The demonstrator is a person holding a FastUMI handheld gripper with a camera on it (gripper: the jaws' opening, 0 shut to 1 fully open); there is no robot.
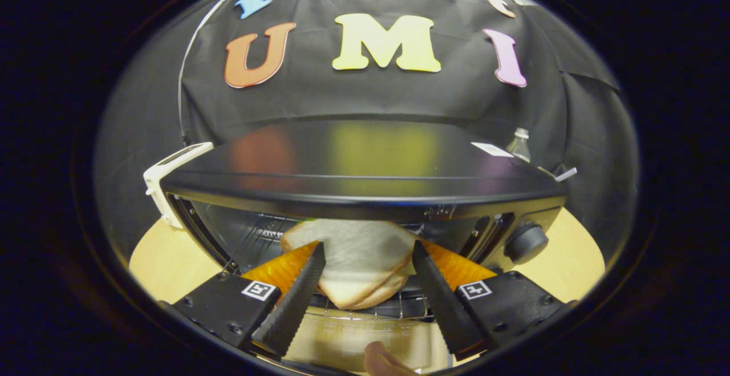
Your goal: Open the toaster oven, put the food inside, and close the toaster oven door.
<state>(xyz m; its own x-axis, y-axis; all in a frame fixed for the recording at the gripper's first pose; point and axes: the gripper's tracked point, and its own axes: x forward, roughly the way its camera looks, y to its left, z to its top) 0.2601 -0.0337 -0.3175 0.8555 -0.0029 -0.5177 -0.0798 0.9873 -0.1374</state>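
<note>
The black toaster oven [365, 182] stands just ahead of me with its glass door [348, 339] folded down flat under my fingers. A sandwich of white bread [359, 262] sits in the oven mouth over the front of the wire rack [393, 307], one corner pointing toward me. My gripper [368, 249] reaches into the opening with a finger against each side of the sandwich. Part of the bread shows past the left fingertip [312, 259]. The back of the oven cavity is hidden by the bread and the oven's top.
A round knob [524, 243] sits on the oven's right panel. A white device [171, 173] stands by the oven's left corner, and a clear bottle [519, 143] behind its right side. The oven rests on a pale wooden table [570, 250]. A person's fingertip [383, 360] shows below the door.
</note>
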